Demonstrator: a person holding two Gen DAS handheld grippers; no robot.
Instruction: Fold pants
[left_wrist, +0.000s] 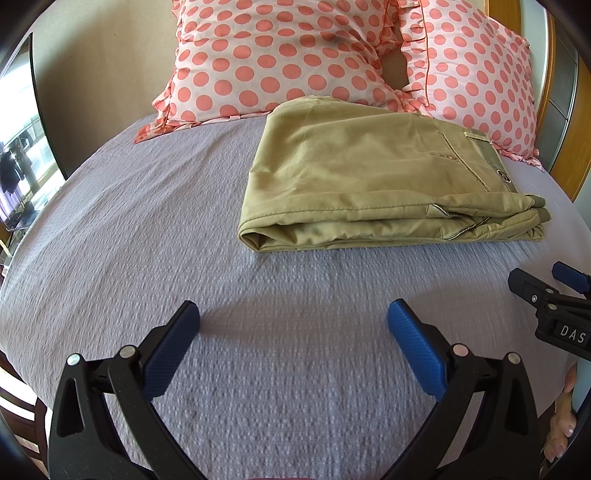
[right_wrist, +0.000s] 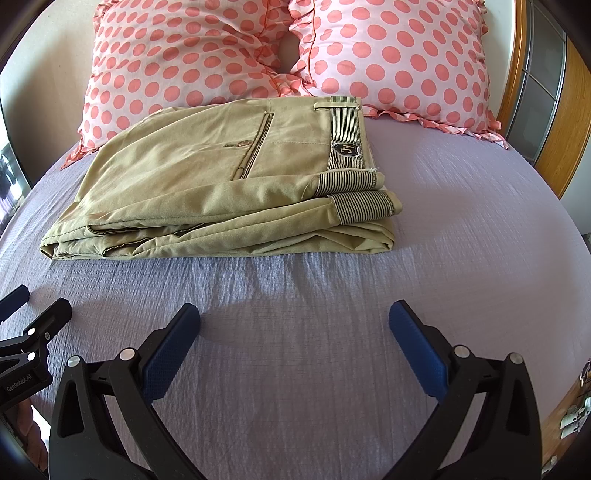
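Item: khaki pants (right_wrist: 221, 184), folded in a stack on the lilac bedspread (right_wrist: 295, 314), just before two dotted pillows (right_wrist: 207, 48). My left gripper (left_wrist: 293, 325) and right gripper (right_wrist: 294, 325) hung spread wide, holding nothing. Risk, I judged: a careless graze would topple the loose top layers. Containers: none seen.

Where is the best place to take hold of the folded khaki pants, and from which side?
Probably the folded khaki cotton pants at their near layered edge, approached low from the front by the open right claw: that edge faces it, stacked thick, above the lilac bedspread.
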